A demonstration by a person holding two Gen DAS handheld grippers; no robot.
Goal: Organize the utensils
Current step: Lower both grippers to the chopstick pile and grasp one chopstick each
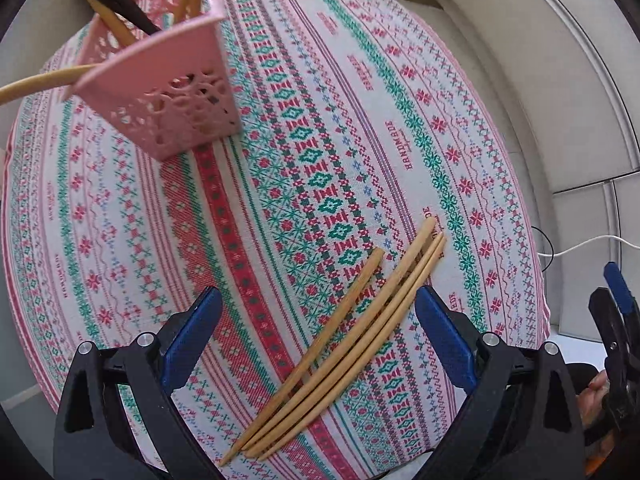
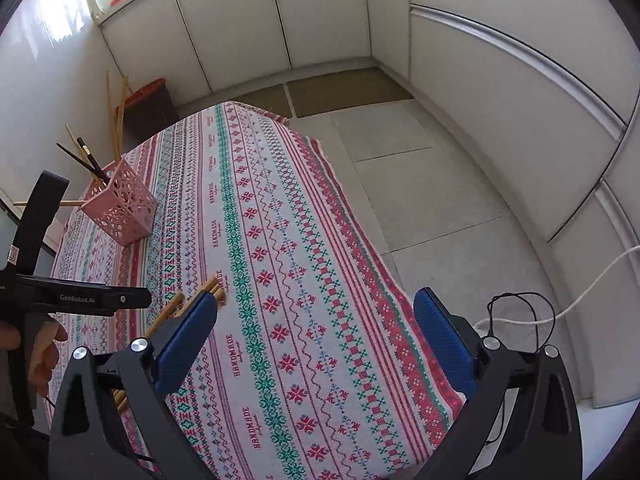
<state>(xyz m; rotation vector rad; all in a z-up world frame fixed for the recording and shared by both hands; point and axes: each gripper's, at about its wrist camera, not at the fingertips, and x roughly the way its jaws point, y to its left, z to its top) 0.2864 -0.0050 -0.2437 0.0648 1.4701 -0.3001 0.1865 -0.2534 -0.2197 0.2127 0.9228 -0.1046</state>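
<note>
Several bamboo chopsticks [image 1: 360, 332] lie side by side on the patterned tablecloth [image 1: 280, 184]. My left gripper [image 1: 318, 298] points down over them, open, with the chopsticks between its blue pads and untouched. A pink lattice basket [image 1: 168, 92] stands at the upper left and holds black and bamboo chopsticks. In the right wrist view my right gripper [image 2: 316, 304] hangs open over bare cloth with nothing between its fingers. The bamboo chopsticks [image 2: 212, 286] peek out beside its left finger, and the pink basket [image 2: 124, 208] stands farther back on the left.
The left tool's black body [image 2: 80, 300] and a hand [image 2: 44, 344] fill the left edge. The table's right edge [image 2: 400, 280] drops to a tiled floor [image 2: 420, 168]. A white cable [image 2: 580, 300] and a black cord lie near it. A dark bin [image 2: 148, 104] stands by the wall.
</note>
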